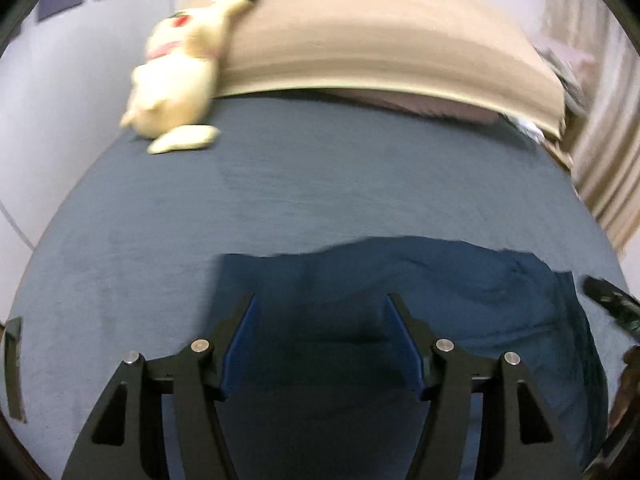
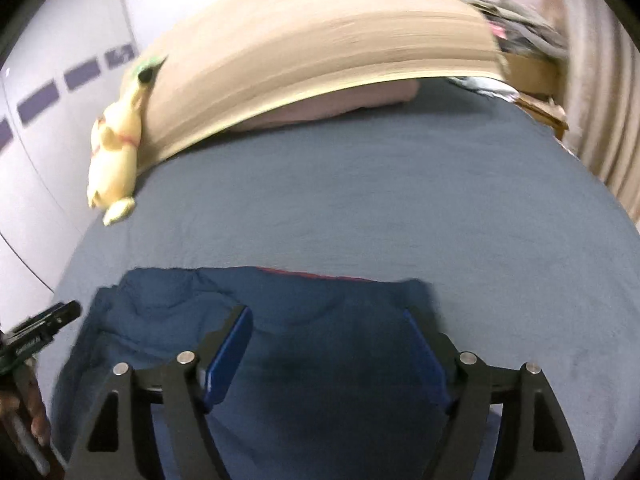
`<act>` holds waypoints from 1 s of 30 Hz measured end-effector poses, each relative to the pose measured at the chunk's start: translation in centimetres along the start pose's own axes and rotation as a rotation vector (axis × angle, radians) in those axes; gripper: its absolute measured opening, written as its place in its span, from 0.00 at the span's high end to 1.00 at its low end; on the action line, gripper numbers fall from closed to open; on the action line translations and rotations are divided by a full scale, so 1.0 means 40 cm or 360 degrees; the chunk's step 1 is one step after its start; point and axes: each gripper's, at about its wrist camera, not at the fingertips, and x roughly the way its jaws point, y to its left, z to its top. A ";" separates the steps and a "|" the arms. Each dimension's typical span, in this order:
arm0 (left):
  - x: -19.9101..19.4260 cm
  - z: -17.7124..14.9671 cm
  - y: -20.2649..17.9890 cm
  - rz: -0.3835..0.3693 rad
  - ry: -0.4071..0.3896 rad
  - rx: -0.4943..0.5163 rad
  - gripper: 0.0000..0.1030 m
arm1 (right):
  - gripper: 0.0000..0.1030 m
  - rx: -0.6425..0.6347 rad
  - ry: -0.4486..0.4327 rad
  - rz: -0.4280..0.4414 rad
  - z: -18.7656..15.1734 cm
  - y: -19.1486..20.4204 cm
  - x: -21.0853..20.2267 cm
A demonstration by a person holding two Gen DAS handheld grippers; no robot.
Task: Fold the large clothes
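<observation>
A dark blue garment (image 1: 420, 280) lies flat on the grey-blue bed sheet (image 1: 320, 168), near the front edge. My left gripper (image 1: 320, 300) hangs over the garment's left part, jaws open, nothing between the blue pads. In the right wrist view the same garment (image 2: 280, 300) shows a thin red strip at its far edge. My right gripper (image 2: 326, 312) hovers above it, open and empty. The right gripper's tip (image 1: 608, 300) shows at the right edge of the left wrist view, and the left gripper (image 2: 44, 324) with a hand at the left edge of the right wrist view.
A yellow plush toy (image 1: 176, 80) lies at the far left of the bed against a tan blanket (image 1: 380, 32), over a pink pillow (image 2: 340, 108). White wall to the left, beige curtain (image 1: 612, 160) and clutter to the right.
</observation>
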 end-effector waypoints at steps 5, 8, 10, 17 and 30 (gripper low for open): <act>0.119 0.004 -0.101 0.0178 0.0102 0.0139 0.35 | 0.23 -0.0163 0.0092 -0.0139 -0.036 0.107 0.127; 0.150 0.005 -0.084 0.0192 0.0130 0.0079 0.28 | 0.16 -0.0136 0.0133 -0.0174 -0.045 0.107 0.179; 0.170 0.007 -0.085 0.0205 0.0138 0.0097 0.26 | 0.12 -0.0115 0.0178 -0.0182 -0.059 0.074 0.185; 0.162 -0.016 -0.097 0.0232 0.0100 0.0123 0.25 | 0.07 -0.0063 0.0207 -0.0171 -0.050 0.053 0.214; -0.151 -0.196 -0.013 0.0164 -0.0034 0.0069 0.26 | 0.07 -0.0022 -0.0056 0.0036 -0.266 0.070 -0.194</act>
